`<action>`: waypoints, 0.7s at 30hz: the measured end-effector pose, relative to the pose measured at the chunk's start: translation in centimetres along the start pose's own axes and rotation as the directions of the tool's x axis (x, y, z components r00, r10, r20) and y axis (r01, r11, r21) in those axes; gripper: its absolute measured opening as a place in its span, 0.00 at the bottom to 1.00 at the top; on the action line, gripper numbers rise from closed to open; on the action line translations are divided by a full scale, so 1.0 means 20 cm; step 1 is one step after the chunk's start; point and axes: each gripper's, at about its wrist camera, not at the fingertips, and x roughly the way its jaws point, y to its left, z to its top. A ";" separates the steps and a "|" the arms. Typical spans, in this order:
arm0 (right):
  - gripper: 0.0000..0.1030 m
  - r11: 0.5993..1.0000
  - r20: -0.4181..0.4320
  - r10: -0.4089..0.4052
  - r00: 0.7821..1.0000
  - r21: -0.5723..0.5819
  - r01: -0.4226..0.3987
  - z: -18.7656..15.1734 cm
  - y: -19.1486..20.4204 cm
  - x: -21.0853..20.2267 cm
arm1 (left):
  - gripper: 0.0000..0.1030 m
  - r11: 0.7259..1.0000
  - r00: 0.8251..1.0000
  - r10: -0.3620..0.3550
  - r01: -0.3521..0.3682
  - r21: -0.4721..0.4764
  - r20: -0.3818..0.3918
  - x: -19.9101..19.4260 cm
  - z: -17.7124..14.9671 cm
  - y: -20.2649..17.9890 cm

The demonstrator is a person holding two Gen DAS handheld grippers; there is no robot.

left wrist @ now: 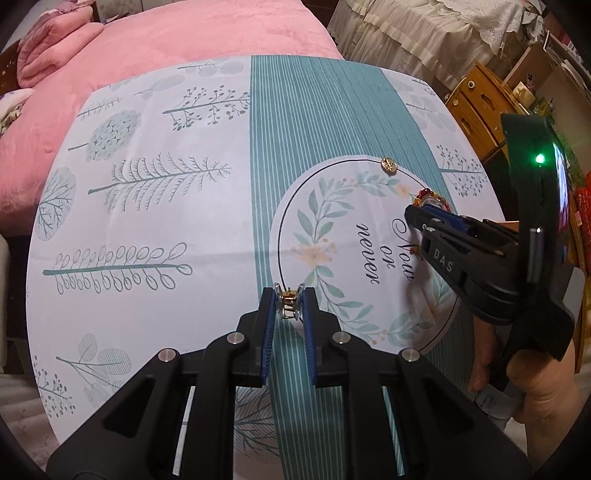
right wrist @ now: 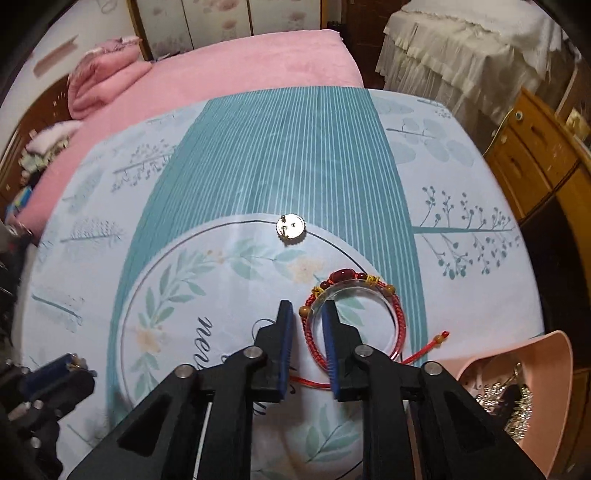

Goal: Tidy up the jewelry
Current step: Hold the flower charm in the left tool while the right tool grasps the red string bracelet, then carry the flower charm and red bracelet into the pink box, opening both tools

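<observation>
My left gripper [left wrist: 289, 291] is shut on a small gold claw hair clip [left wrist: 288, 303], held just above the printed tablecloth [left wrist: 155, 206]. It also shows at the lower left of the right wrist view as the left gripper [right wrist: 70, 365]. A clear bangle wrapped with a red beaded cord, the bracelet [right wrist: 369, 291], lies on the cloth. My right gripper [right wrist: 308, 306] straddles its left rim, one finger inside the ring and one outside, pads closed against it. In the left wrist view the right gripper [left wrist: 415, 214] tips down onto the bracelet [left wrist: 430, 195]. A round gold brooch [right wrist: 290, 229] [left wrist: 388, 164] lies beyond.
A pink basket [right wrist: 524, 354] holding shiny jewelry sits at the table's near right corner. A pink bed [left wrist: 177, 33] borders the far side, and wooden drawers [right wrist: 535, 158] stand to the right. A hand [left wrist: 532, 384] holds the right gripper's handle.
</observation>
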 end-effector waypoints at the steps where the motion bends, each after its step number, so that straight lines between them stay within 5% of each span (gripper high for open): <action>1: 0.12 1.000 0.003 0.000 1.000 0.004 0.000 -0.01 0.00 0.00 | 0.12 1.000 1.000 -0.001 0.001 -0.002 -0.002 0.00 0.00 0.00; 9: 0.10 0.988 0.074 0.150 0.986 0.026 -0.152 -0.09 0.00 -0.14 | 0.12 1.000 1.000 0.006 -0.007 0.014 0.005 -0.04 -0.04 -0.02; 21: 0.10 0.938 0.210 0.328 0.921 0.042 -0.344 -0.32 -0.11 -0.72 | 0.12 0.996 1.000 -0.014 0.012 0.089 0.017 -0.11 -0.07 -0.23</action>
